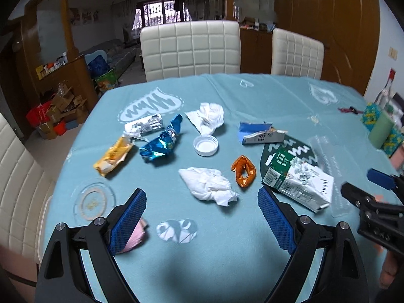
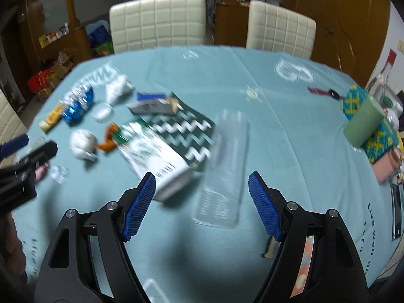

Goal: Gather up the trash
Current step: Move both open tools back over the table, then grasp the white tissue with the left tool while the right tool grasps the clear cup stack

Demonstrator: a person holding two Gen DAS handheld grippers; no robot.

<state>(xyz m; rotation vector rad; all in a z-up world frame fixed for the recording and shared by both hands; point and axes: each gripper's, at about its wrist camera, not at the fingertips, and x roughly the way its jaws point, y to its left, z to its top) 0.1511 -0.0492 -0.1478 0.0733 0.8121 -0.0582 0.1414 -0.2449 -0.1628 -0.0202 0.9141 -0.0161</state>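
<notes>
Trash lies scattered on a table under a light blue cloth (image 1: 227,265): a crumpled white tissue (image 1: 208,185), an orange wrapper (image 1: 243,171), a white and green carton (image 1: 298,183), a white lid (image 1: 205,145), a blue foil wrapper (image 1: 164,142), a yellow wrapper (image 1: 115,156), a silver wrapper (image 1: 144,125), another tissue (image 1: 207,117) and a torn blue box (image 1: 260,133). My left gripper (image 1: 202,217) hangs open just short of the near tissue, nothing between its fingers. My right gripper (image 2: 202,202) is open above a clear plastic tray (image 2: 224,171), beside the carton (image 2: 156,159).
Two white padded chairs (image 1: 190,49) stand at the table's far side. At the right edge sit a green cylinder (image 2: 363,123), a knitted teal and yellow item (image 2: 378,141) and a bottle (image 2: 382,80). A dark green patterned mat (image 2: 186,131) lies under the carton. Boxes clutter the floor (image 1: 54,111) at left.
</notes>
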